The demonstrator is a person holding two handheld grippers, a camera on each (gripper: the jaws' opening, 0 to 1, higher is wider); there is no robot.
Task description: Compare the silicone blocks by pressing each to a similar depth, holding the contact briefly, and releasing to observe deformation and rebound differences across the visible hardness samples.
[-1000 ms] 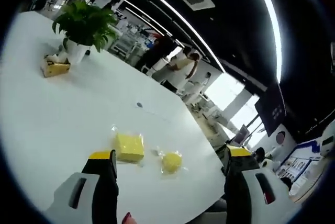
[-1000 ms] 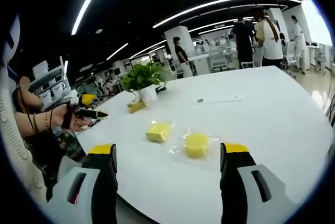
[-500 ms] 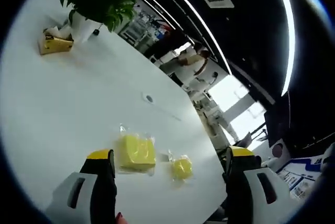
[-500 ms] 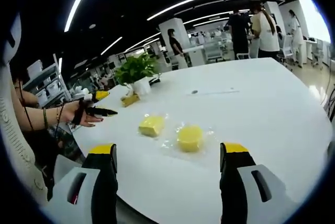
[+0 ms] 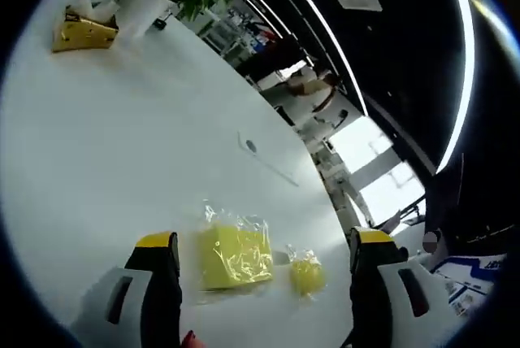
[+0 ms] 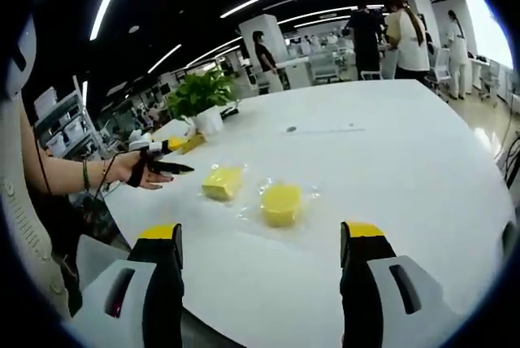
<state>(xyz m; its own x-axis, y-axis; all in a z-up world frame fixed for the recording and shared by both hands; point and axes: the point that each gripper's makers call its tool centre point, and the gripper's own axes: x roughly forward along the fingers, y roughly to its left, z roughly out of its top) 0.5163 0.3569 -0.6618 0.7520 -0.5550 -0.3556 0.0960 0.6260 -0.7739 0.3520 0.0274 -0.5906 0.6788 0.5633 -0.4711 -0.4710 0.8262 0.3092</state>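
Silicone blocks (image 6: pixel 281 203) mid-table (image 6: pixel 422 169), jaws wide apart

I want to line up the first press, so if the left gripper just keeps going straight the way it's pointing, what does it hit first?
Most likely the square yellow block in its clear wrap, lying on the white table ahead of the open left gripper, nearer its left jaw. The round yellow block sits to its right. Depth is unclear.

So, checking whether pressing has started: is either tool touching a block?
Apart. The right gripper view shows bare table between its tool and both blocks.
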